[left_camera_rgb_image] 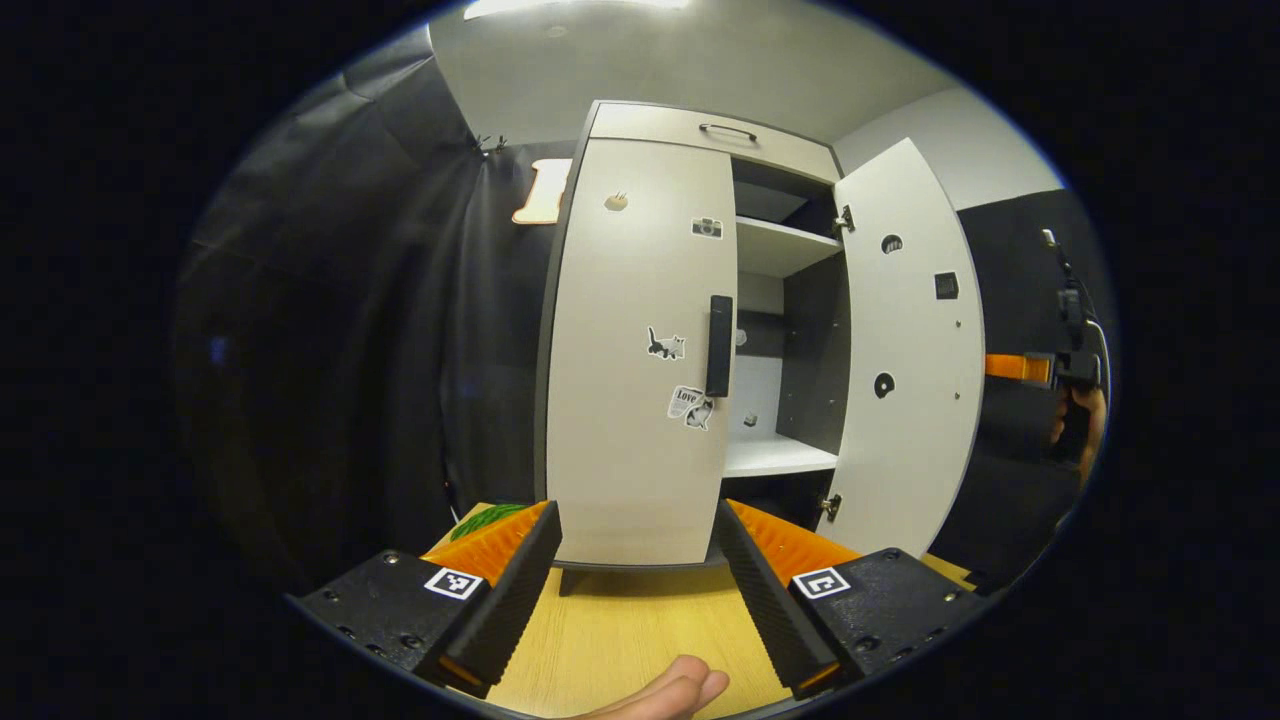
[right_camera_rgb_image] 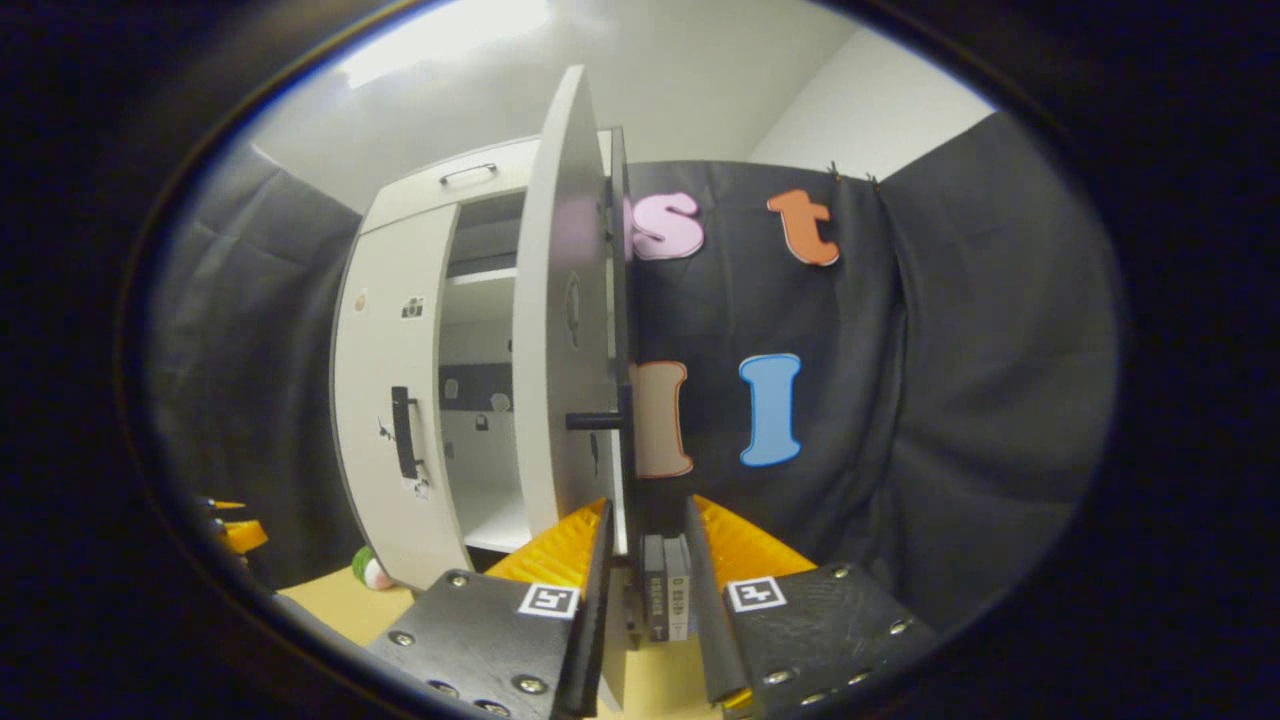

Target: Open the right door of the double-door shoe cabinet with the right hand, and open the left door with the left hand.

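The shoe cabinet [left_camera_rgb_image: 700, 125] stands on a wooden table. Its left door [left_camera_rgb_image: 630, 420] is closed, with a dark vertical handle [left_camera_rgb_image: 719, 345] at its inner edge. My left gripper [left_camera_rgb_image: 637, 515] is open in front of the lower part of this door, short of it and below the handle. The right door [left_camera_rgb_image: 915, 350] is swung wide open, and shelves [left_camera_rgb_image: 780, 455] show inside. In the right gripper view this right door [right_camera_rgb_image: 560, 350] appears edge-on, its lower edge between the fingers of my right gripper [right_camera_rgb_image: 645, 530], which stand narrowly apart. The right finger does not touch it.
The wooden table [left_camera_rgb_image: 620, 630] runs up to the cabinet's foot. A person's fingertip [left_camera_rgb_image: 670, 690] shows at the bottom edge. A green item [left_camera_rgb_image: 490, 520] lies left of the cabinet. A hand [left_camera_rgb_image: 1090, 420] holds the other gripper beyond the open door. Black cloth walls surround the booth.
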A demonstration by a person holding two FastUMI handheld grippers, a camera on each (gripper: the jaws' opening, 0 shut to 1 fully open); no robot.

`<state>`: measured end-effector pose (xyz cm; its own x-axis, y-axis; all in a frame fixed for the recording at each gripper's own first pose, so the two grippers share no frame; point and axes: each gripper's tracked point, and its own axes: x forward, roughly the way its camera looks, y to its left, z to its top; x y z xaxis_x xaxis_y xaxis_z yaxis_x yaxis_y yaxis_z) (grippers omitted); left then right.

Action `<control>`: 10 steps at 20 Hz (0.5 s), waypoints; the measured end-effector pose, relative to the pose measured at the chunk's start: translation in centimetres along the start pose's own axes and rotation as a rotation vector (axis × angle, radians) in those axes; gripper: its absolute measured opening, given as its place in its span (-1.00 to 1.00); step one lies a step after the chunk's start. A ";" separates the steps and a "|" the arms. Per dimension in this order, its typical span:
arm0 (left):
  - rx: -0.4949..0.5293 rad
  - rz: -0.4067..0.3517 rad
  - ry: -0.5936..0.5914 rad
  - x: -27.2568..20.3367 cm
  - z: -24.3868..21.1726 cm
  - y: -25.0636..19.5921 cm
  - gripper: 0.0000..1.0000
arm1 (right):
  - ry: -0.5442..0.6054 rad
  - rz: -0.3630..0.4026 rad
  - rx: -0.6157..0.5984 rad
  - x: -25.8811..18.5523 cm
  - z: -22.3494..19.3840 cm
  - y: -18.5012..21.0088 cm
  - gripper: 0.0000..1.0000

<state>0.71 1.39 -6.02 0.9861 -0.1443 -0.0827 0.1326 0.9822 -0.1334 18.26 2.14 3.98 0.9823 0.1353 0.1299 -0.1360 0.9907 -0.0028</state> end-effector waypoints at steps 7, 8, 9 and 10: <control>-0.008 0.013 -0.027 3.2 2.2 -0.7 0.92 | -0.034 0.019 0.093 -7.3 -1.1 1.8 1.00; -0.004 0.008 -0.031 3.6 2.6 -1.1 0.92 | -0.034 0.020 0.096 -8.3 -1.4 2.0 1.00; 0.001 0.004 -0.036 4.2 2.9 -1.4 0.92 | -0.036 0.027 0.098 -9.2 -1.5 2.5 1.00; 0.007 -0.005 -0.031 5.0 3.2 -2.0 0.92 | -0.045 0.037 0.100 -10.1 -1.6 3.1 1.00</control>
<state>5.70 -0.87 -3.00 0.9880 -0.1456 -0.0517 0.1381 0.9823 -0.1266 8.14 3.89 1.11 0.9697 0.1689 0.1763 -0.1868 0.9782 0.0906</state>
